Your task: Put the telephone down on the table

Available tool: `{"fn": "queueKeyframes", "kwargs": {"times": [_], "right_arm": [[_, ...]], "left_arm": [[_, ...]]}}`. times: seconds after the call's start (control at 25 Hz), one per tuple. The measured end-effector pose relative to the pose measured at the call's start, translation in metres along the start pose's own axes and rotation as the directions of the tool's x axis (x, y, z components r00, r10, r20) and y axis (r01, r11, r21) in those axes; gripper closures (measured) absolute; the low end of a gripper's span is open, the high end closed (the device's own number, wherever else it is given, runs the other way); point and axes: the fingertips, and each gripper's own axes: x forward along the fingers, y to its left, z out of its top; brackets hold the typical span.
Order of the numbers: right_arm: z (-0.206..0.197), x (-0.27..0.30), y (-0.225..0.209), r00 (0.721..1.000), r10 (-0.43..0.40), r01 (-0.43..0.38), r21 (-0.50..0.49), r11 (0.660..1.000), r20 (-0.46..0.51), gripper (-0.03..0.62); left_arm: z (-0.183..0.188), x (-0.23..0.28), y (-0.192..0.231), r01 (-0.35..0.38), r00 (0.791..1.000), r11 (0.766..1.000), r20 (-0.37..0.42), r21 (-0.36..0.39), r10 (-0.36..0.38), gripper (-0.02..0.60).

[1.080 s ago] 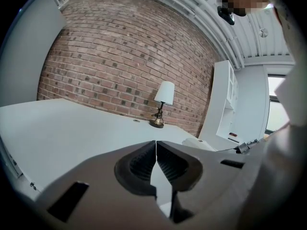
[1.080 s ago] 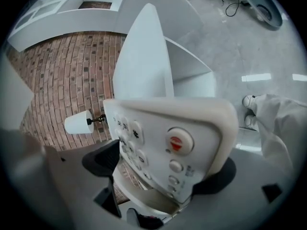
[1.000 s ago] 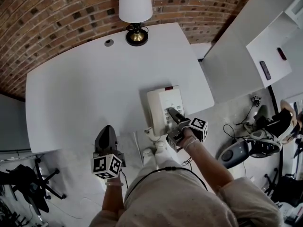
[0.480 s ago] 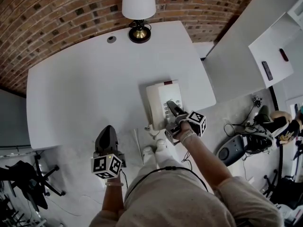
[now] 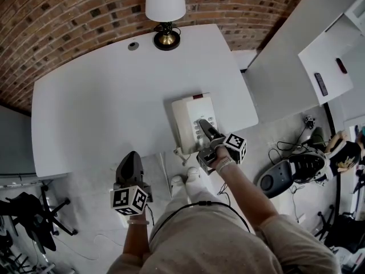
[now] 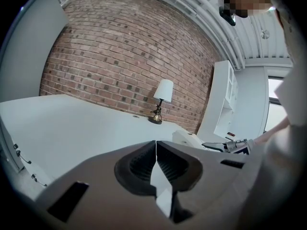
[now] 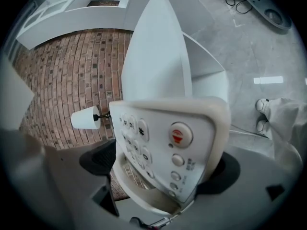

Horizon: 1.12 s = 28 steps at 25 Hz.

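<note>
Two tools, right tool (image 5: 205, 132) angled down, jaws just spreading around telephone (image 5: 185, 117), left tool (image 5: 129, 157) closed, empty.

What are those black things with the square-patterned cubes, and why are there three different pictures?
A person holds two hand tools, each called a gripper, with two jaws that pinch. One picture comes from a camera on the person's head, looking down. The other two come from cameras riding on each gripper. On the white table stand a lamp and a white telephone. The left gripper is shut and holds nothing. The right gripper has the telephone between its jaws, which have just been opening, so it seems to be letting go.
</note>
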Motion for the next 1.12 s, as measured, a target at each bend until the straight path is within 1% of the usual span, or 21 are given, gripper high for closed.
{"fn": "queueKeyframes", "kwargs": {"times": [0.16, 0.36, 0.52, 0.6, 0.68, 0.72, 0.8, 0.88, 0.96, 1.0, 1.12], "right_arm": [[-0.001, -0.007, -0.003, 0.999, 0.037, -0.038, -0.029, 0.999, -0.022, 0.088], [-0.002, -0.024, -0.016, 0.997, 0.052, -0.057, -0.086, 0.995, -0.063, 0.088], [-0.001, -0.042, -0.023, 0.995, 0.058, -0.071, -0.153, 0.986, -0.086, 0.088], [-0.002, -0.05, -0.024, 0.991, 0.068, -0.088, -0.185, 0.979, -0.114, 0.089], [-0.003, -0.058, -0.026, 0.987, 0.063, -0.098, -0.24, 0.966, -0.149, 0.093], [-0.003, -0.062, -0.027, 0.985, 0.046, -0.092, -0.283, 0.955, -0.164, 0.119], [-0.004, -0.069, -0.029, 0.982, 0.004, -0.075, -0.365, 0.928, -0.19, 0.213], [-0.009, -0.075, -0.031, 0.975, -0.019, -0.08, -0.427, 0.901, -0.222, 0.303], [-0.013, -0.079, -0.034, 0.967, -0.057, -0.077, -0.497, 0.864, -0.25, 0.375], [-0.014, -0.081, -0.036, 0.962, -0.082, -0.071, -0.531, 0.844, -0.259, 0.422], [-0.015, -0.087, -0.039, 0.954, -0.133, -0.059, -0.605, 0.794, -0.268, 0.495]], "left_arm": [[-0.002, -0.002, -0.005, 0.003, 1.0, 1.0, -0.004, -0.002, -0.003, 0.574], [-0.007, -0.004, -0.012, 0.016, 1.0, 1.0, -0.014, 0.003, -0.016, 0.574], [-0.012, -0.003, -0.017, 0.031, 0.999, 1.0, -0.029, 0.004, -0.031, 0.574], [-0.014, -0.003, -0.022, 0.042, 0.999, 0.999, -0.032, 0.006, -0.042, 0.574], [-0.014, -0.001, -0.027, 0.054, 0.998, 0.998, -0.033, 0.01, -0.054, 0.574], [-0.014, 0.0, -0.03, 0.061, 0.998, 0.998, -0.033, 0.011, -0.06, 0.574], [-0.014, 0.002, -0.034, 0.072, 0.997, 0.997, -0.036, 0.013, -0.072, 0.574], [-0.015, 0.003, -0.036, 0.08, 0.996, 0.997, -0.04, 0.016, -0.08, 0.574], [-0.015, 0.004, -0.038, 0.085, 0.996, 0.996, -0.042, 0.018, -0.084, 0.574], [-0.014, 0.005, -0.039, 0.087, 0.995, 0.996, -0.042, 0.02, -0.086, 0.574], [-0.014, 0.007, -0.041, 0.091, 0.995, 0.996, -0.041, 0.026, -0.09, 0.574]]}}
